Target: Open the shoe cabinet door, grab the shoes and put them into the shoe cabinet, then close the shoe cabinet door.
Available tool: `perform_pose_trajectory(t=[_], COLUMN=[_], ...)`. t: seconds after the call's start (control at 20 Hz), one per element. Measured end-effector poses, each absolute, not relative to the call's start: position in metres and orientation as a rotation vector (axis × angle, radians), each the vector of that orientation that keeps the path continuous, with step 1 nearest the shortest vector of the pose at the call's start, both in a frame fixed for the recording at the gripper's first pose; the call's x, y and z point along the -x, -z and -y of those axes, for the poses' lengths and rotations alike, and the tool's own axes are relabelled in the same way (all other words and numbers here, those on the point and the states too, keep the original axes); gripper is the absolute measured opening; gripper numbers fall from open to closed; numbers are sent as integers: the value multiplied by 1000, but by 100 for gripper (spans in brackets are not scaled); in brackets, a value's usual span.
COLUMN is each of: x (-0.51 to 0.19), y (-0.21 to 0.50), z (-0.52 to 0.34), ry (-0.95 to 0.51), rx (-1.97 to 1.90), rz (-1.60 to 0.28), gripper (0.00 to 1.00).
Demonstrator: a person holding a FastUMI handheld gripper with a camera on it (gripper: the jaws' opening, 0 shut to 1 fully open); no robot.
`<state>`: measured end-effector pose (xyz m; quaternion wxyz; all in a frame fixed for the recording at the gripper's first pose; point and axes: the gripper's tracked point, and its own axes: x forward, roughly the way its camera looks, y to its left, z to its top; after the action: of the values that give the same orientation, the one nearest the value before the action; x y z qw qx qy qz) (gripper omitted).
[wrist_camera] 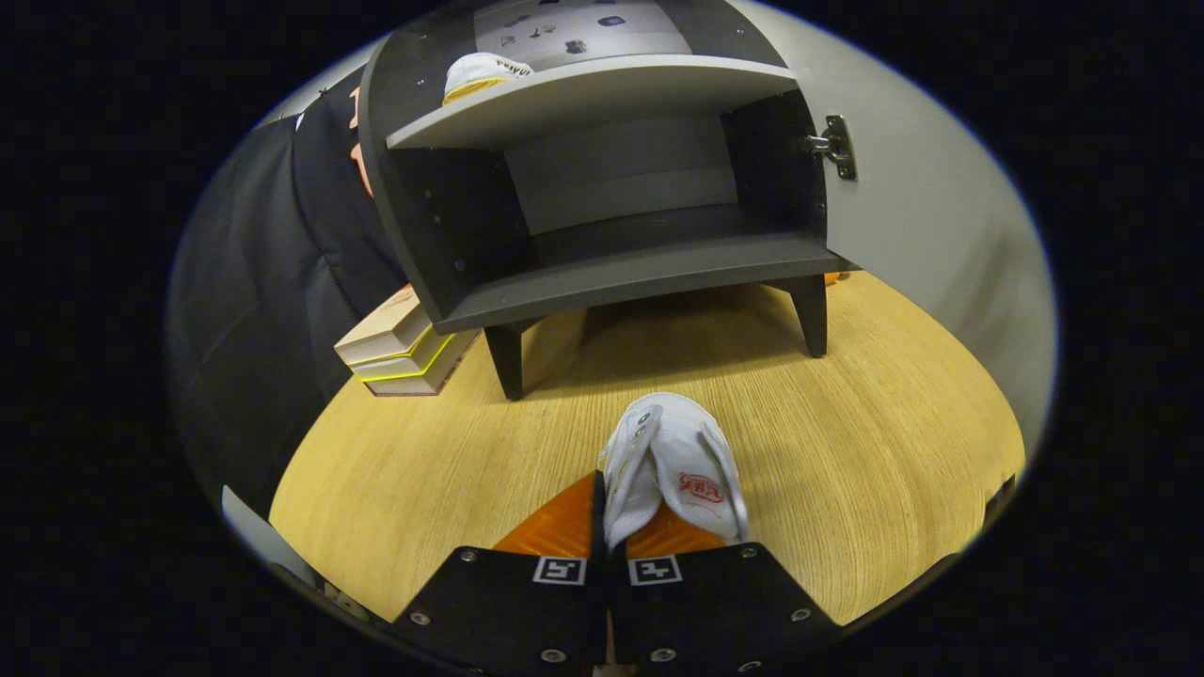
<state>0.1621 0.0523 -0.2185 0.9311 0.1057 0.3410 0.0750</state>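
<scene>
Claw (628,527) around one white shoe (673,465)

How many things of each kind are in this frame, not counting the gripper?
Shoes: 2, one pinched between the gripper fingers, one on the cabinet's top shelf
Cabinets: 1, door open
Boxes: 2, stacked beside the cabinet
Tables: 1
Total: 6
</scene>
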Motion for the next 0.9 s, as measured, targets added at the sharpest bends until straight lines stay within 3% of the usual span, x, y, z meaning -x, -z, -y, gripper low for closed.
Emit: perform_pose_trajectory(t=[0.45, 0.9], x=[-161, -208], y=[59, -43], z=[-47, -40], ry=[-218, -101], rx=[-199, -145], rz=[-581, -462], gripper=[2, 2])
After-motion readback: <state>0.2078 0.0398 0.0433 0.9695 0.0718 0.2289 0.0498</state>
